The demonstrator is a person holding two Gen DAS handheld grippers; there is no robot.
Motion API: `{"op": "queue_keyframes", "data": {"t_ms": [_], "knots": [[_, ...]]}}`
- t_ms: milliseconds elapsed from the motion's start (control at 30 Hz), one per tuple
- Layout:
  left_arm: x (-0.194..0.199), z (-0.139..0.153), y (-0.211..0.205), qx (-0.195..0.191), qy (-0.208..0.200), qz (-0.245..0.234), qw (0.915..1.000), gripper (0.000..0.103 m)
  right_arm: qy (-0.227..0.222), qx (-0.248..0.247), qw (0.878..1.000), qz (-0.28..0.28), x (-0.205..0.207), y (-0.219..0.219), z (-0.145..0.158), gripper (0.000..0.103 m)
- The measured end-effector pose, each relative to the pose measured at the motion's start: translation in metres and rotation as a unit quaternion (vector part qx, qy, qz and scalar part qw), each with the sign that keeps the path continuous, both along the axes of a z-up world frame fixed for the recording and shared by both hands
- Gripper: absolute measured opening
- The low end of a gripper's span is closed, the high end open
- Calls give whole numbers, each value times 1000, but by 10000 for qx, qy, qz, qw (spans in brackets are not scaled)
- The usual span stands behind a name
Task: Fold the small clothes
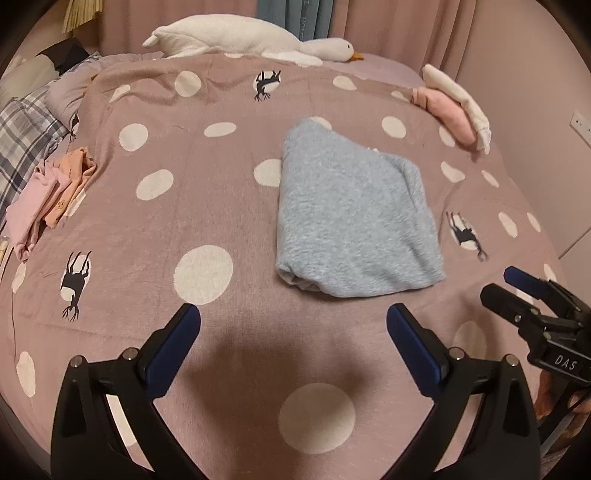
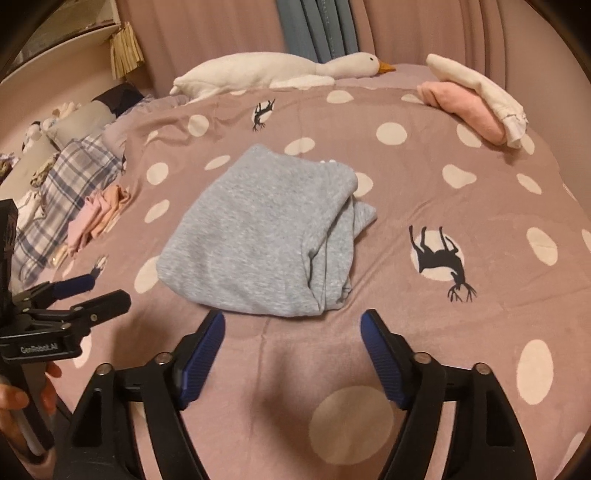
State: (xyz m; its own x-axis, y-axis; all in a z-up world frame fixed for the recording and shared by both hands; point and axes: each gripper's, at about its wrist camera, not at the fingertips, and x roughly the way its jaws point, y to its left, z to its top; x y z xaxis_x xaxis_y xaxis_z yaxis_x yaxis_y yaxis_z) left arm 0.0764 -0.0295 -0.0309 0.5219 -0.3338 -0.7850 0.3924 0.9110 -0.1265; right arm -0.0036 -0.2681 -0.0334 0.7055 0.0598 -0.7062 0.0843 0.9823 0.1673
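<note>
— Two grippers on the list; condition of each?
— Left gripper (image 1: 293,321): fingers spread wide, nothing between them, hanging over bare bedspread (image 1: 221,221) at the near edge of the bed. Right gripper (image 2: 291,328): fingers likewise apart, holding nothing, just short of the garment's near edge.
— Item one, the garment?
— One grey-blue folded garment (image 1: 354,218), lying flat at the middle of the bedspread, a looser layer showing along its right side in the right wrist view. Neither gripper touches it.
— Other textiles?
— One small pile of pink and orange clothes (image 1: 51,192) near the left edge, beside plaid bedding (image 1: 22,147). One pink folded piece (image 2: 465,110) with a white folded piece (image 2: 480,88) on top, far right corner.
— Sundries?
— One white plush goose (image 2: 280,70) along the far edge, before pink curtains (image 2: 207,33).
</note>
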Motion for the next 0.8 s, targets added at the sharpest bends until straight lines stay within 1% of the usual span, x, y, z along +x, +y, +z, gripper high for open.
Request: {"op": "queue_keyframes", "data": {"t_ms": [33,100,167,233,333,400,500,800], "knots": [[-1,2,1,-12,-9,14,10000,102,-40,24,10000,6,-1,0,2,82],[-4,6,2,-34,-42,40,10000,102,-98,30,9999,-14,-6,2,7,90],[-6,9,2,-25,-51,29,10000,102,-168,21,9999,-3,-9,3,10,94],[-9,12,2,-8,-81,4,10000,102,-203,9,9998,9,-10,3,13,95],[-11,15,2,101,-122,104,9998,102,-206,-10,9998,32,-12,6,16,96],[-11,15,4,222,-135,191,9995,102,-215,-34,9997,54,-12,9,18,102],[-12,15,5,382,-174,257,9988,102,-303,-104,9995,67,-15,13,21,102],[-18,21,5,488,-239,318,9980,103,-269,-257,9993,23,-14,19,25,102]]}}
